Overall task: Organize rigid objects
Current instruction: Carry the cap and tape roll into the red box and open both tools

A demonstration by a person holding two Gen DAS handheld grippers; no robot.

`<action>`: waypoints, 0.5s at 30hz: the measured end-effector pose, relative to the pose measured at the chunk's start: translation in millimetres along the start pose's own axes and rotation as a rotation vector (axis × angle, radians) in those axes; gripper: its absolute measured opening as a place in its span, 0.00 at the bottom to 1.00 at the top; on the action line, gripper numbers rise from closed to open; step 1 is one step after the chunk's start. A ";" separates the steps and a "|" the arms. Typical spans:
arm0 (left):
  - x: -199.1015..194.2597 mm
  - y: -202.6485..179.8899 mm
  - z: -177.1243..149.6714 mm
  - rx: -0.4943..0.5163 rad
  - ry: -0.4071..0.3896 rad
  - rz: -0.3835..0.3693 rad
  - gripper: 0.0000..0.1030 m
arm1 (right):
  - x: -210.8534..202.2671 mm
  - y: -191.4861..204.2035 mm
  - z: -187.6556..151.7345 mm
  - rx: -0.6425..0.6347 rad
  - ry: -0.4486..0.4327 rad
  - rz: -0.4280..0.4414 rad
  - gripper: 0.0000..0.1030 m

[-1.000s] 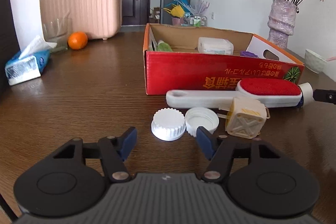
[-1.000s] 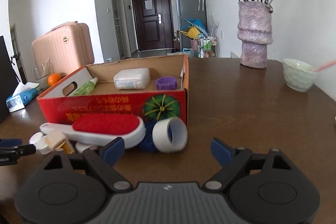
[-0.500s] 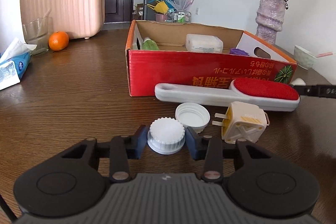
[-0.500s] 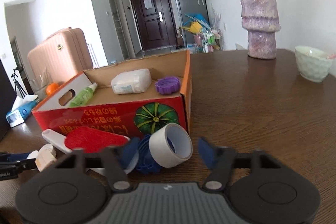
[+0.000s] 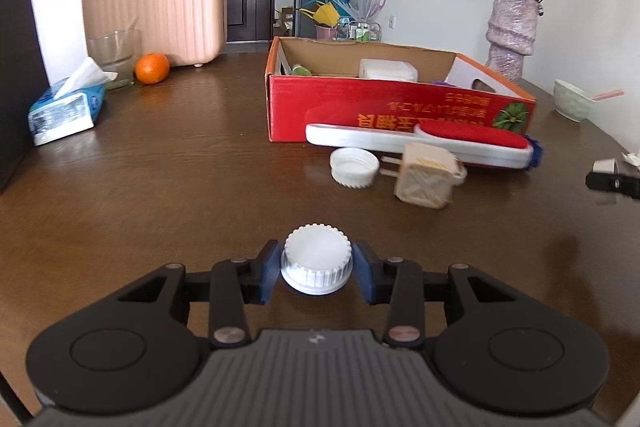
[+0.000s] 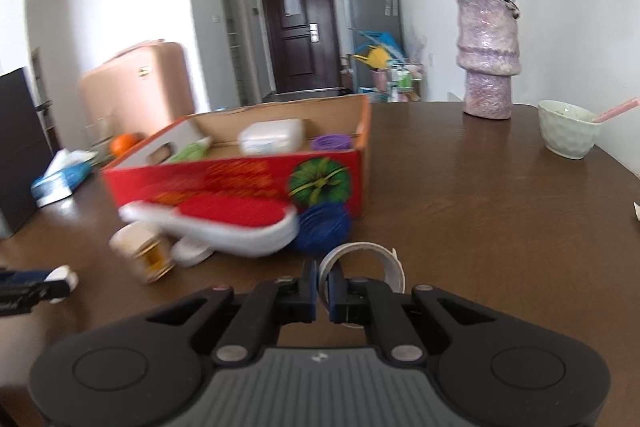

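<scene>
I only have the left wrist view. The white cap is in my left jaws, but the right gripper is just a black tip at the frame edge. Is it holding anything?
Observer: Yes. The right gripper is shut on the wall of the white tape roll, one pad inside the ring and one outside.
Operator: What's the blue thing peeking out past the lint brush?
Observer: A ribbed blue disc, apparently on edge against the red box, just below its green emblem.
Operator: And the purple thing inside the box?
Observer: A ribbed purple ring, probably a cap, lying flat beside the white pack.
</scene>
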State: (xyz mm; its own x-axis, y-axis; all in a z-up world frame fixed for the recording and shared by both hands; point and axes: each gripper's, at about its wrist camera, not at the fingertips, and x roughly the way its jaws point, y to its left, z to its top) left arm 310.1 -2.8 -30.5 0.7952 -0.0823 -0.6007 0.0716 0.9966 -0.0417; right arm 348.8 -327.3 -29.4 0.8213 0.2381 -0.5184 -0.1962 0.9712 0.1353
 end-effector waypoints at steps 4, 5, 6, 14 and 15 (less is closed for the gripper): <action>-33.8 -7.6 -9.9 -0.001 -0.028 0.001 0.39 | -39.3 24.6 -23.8 -0.042 0.004 0.060 0.05; -42.6 -9.7 -12.0 0.000 -0.039 -0.003 0.39 | -47.9 30.8 -28.3 -0.054 0.002 0.072 0.05; -51.4 -11.4 -13.9 0.001 -0.053 -0.006 0.39 | -56.4 36.4 -32.3 -0.065 -0.001 0.085 0.05; -104.2 -19.2 -35.6 0.012 -0.113 -0.032 0.39 | -109.2 75.3 -54.2 -0.164 -0.050 0.132 0.05; -107.7 -19.6 -38.3 0.016 -0.110 -0.033 0.39 | -113.4 78.7 -55.5 -0.168 -0.057 0.136 0.05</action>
State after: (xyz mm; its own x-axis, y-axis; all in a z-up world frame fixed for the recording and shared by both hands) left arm 199.9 -13.0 4.4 0.8537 -0.1165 -0.5076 0.1077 0.9931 -0.0467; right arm 210.5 -277.4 -6.8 0.8093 0.3706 -0.4557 -0.3897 0.9193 0.0555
